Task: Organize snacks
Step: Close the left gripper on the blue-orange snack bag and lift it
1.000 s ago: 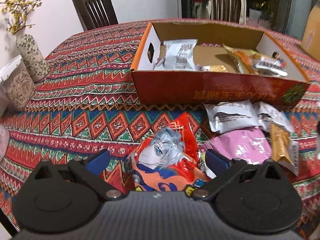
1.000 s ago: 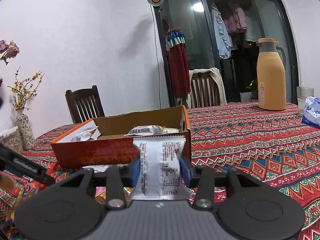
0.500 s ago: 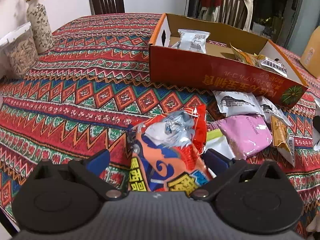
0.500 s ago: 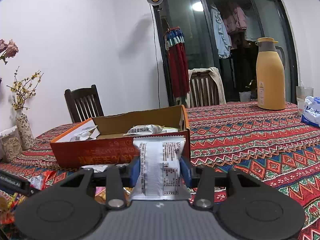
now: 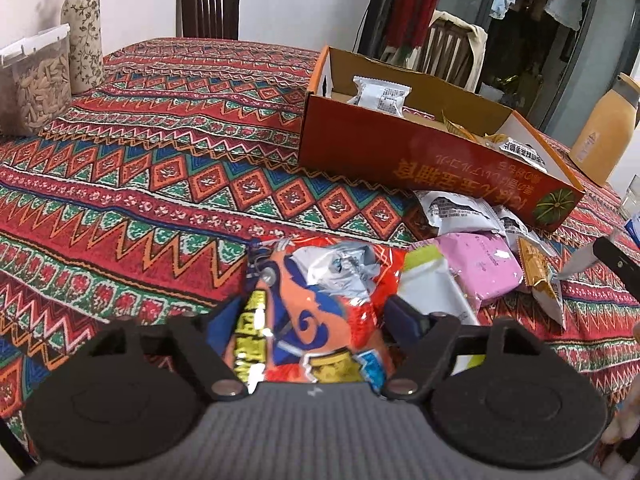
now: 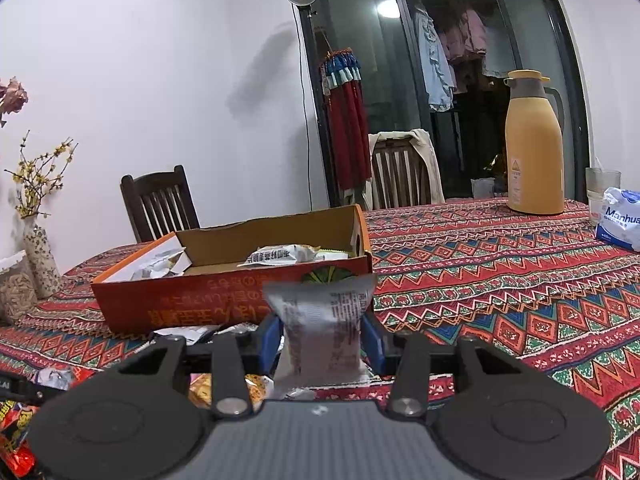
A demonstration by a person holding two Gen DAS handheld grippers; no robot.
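My left gripper (image 5: pixel 310 316) is shut on an orange cartoon snack bag (image 5: pixel 316 312), held just above the tablecloth. My right gripper (image 6: pixel 322 338) is shut on a white snack packet (image 6: pixel 324 332), held upright in front of the orange cardboard box (image 6: pixel 224 300). The box (image 5: pixel 424 156) holds several packets, among them a white one (image 5: pixel 380 94) at its far left. Loose snacks lie before the box: a pink packet (image 5: pixel 484 268), white packets (image 5: pixel 456 212) and a yellow packet (image 5: pixel 540 276).
A patterned cloth (image 5: pixel 160 160) covers the table. A vase (image 5: pixel 82 40) and a clear jar of seeds (image 5: pixel 34 84) stand at the far left. A yellow thermos (image 6: pixel 534 144), a glass (image 6: pixel 602 184) and a tissue pack (image 6: pixel 620 220) stand at the right. Chairs stand behind.
My left gripper closed on the orange cartoon bag and drew it back and up from the pile. My right gripper moved slightly closer to the box with its white packet.
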